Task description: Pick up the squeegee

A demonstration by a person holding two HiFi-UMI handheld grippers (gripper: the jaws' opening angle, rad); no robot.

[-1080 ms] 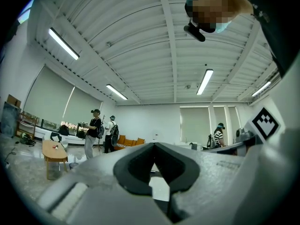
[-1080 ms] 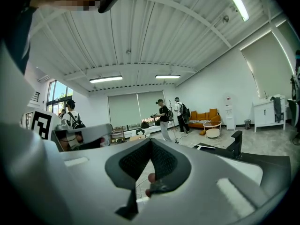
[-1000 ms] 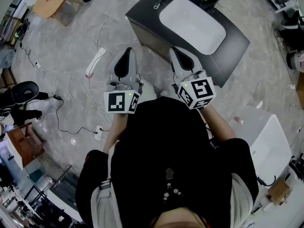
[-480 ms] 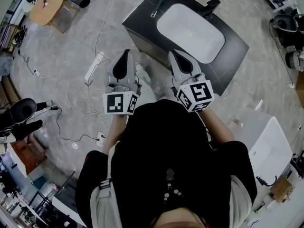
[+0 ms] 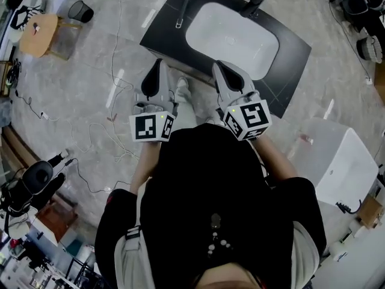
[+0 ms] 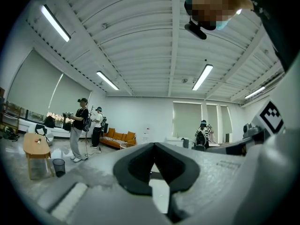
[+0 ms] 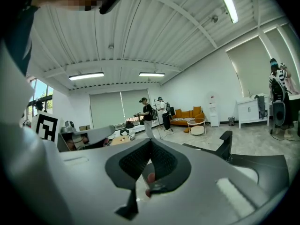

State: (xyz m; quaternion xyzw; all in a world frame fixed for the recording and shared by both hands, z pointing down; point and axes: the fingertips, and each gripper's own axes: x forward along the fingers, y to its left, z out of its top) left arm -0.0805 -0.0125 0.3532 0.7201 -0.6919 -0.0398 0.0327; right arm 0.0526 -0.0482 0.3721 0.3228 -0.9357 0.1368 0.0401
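Note:
The squeegee point(image 5: 183, 8) is a thin T-shaped tool lying on the far left corner of a black counter point(image 5: 289, 71), beside the white sink basin point(image 5: 231, 38). A black faucet point(image 5: 255, 2) stands at the counter's back edge. My left gripper point(image 5: 159, 65) hangs over the floor just short of the counter's near left edge, shut and empty point(image 6: 153, 145). My right gripper point(image 5: 219, 67) reaches the counter's near edge by the basin, jaws together with nothing held point(image 7: 151, 141). The right gripper view shows the faucet point(image 7: 226, 144) and the counter point(image 7: 262, 165) to the right; the squeegee is hidden there.
Cables point(image 5: 114, 101) run over the grey floor on the left. A small round wooden table point(image 5: 39, 26) and a dark waste bin point(image 5: 80, 9) stand far left. A white unit point(image 5: 337, 167) sits at the right. People point(image 6: 79, 128) stand across the room.
Both grippers have travelled forward with the person. The counter and squeegee have slid left and a little nearer to the tips. Both pairs of jaws stay together.

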